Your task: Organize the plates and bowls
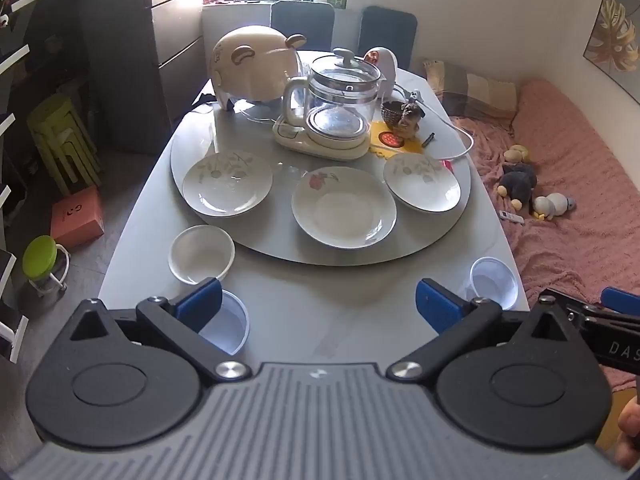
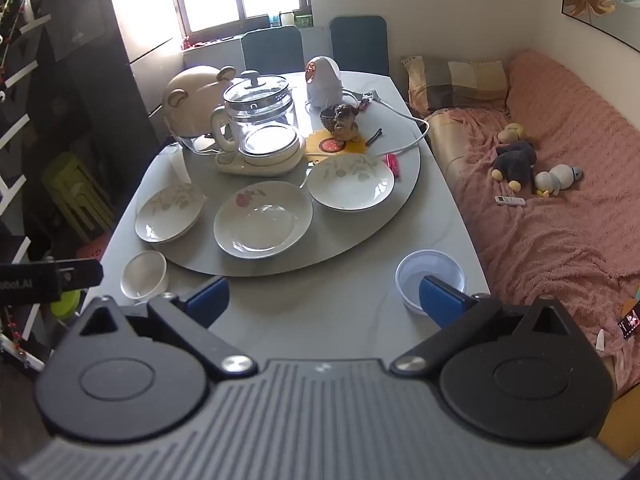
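Three plates lie on the grey turntable (image 1: 280, 246): a leaf-pattern plate (image 1: 227, 188) on the left, a red-flower plate (image 1: 344, 213) in the middle, a leaf-pattern plate (image 1: 422, 183) on the right. They also show in the right wrist view: the left plate (image 2: 170, 213), the middle plate (image 2: 263, 225), the right plate (image 2: 351, 183). A white bowl (image 1: 201, 259) (image 2: 144, 274) and two clear plastic bowls (image 1: 226, 326) (image 1: 494, 282) (image 2: 430, 278) stand on the table's near part. My left gripper (image 1: 318, 306) and right gripper (image 2: 324, 300) are open and empty above the near edge.
A glass kettle on its base (image 1: 332, 108), a bear-shaped appliance (image 1: 252, 66), a white device (image 1: 380, 64), a figurine (image 1: 404, 116) and a cable stand at the turntable's back. A pink-covered sofa (image 2: 560, 208) with plush toys lies right. Green stools (image 1: 60, 140) stand left.
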Action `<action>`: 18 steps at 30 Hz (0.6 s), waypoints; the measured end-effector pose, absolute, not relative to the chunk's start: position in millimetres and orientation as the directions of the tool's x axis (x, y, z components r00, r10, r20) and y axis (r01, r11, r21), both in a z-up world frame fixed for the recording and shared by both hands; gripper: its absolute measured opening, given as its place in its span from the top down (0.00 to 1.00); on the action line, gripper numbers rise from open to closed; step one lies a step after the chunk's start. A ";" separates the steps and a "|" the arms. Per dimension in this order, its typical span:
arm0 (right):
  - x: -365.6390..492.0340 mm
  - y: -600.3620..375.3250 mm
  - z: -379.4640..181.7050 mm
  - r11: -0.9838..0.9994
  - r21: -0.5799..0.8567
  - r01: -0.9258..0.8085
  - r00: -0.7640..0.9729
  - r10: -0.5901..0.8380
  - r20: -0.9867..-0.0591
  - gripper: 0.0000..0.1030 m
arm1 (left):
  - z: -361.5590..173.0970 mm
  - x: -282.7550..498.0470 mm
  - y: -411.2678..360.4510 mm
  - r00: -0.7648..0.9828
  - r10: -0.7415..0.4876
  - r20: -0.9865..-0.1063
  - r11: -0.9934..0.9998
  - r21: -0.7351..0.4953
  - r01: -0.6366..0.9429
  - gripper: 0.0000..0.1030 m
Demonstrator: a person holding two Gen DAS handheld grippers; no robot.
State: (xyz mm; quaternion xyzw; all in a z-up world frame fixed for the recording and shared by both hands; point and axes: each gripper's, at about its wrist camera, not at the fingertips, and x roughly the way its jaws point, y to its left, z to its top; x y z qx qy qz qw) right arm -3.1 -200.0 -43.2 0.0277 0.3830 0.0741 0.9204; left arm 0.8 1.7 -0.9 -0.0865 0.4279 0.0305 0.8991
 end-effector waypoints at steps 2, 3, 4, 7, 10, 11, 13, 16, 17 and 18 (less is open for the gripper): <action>-4.2 -197.1 -43.2 0.987 0.109 -0.115 0.695 0.159 -0.701 0.00 | -1.6 2.5 5.1 0.627 -0.024 -0.779 0.986 -0.122 -0.113 0.00; -2.9 -198.9 -44.0 0.985 0.130 -0.114 0.686 0.173 -0.707 0.00 | 1.1 4.4 6.3 0.634 -0.010 -0.773 0.983 -0.124 -0.136 0.00; -1.9 -199.8 -44.4 0.984 0.134 -0.116 0.683 0.177 -0.709 0.00 | 4.6 -0.1 1.2 0.649 0.014 -0.761 0.986 -0.098 -0.136 0.00; -1.9 -202.3 -40.6 0.984 0.131 -0.121 0.689 0.179 -0.702 0.00 | 5.5 -2.6 -2.9 0.654 0.031 -0.756 0.986 -0.083 -0.142 0.00; -1.1 -202.0 -40.5 0.984 0.123 -0.127 0.694 0.177 -0.698 0.00 | 2.5 -2.5 -4.7 0.649 0.036 -0.760 0.987 -0.074 -0.142 0.00; -1.4 -198.9 -42.6 0.985 0.119 -0.125 0.696 0.173 -0.697 0.00 | 2.4 -2.7 -5.0 0.649 0.035 -0.760 0.987 -0.074 -0.140 0.00; -4.7 -201.5 -43.8 0.985 0.120 -0.122 0.702 0.171 -0.691 0.00 | 1.8 -2.9 -6.1 0.650 0.035 -0.759 0.988 -0.071 -0.136 0.00; -4.7 -201.0 -42.5 0.985 0.119 -0.126 0.699 0.174 -0.694 0.00 | 1.4 -4.5 -5.8 0.651 0.046 -0.758 0.988 -0.063 -0.143 0.00; -4.7 -201.6 -42.3 0.985 0.120 -0.128 0.699 0.175 -0.693 0.00 | 1.4 -4.6 -5.5 0.650 0.050 -0.758 0.987 -0.061 -0.147 0.00; -4.8 -201.3 -41.9 0.985 0.117 -0.129 0.700 0.174 -0.693 0.00 | 2.0 -3.9 -4.7 0.649 0.050 -0.759 0.987 -0.064 -0.150 0.00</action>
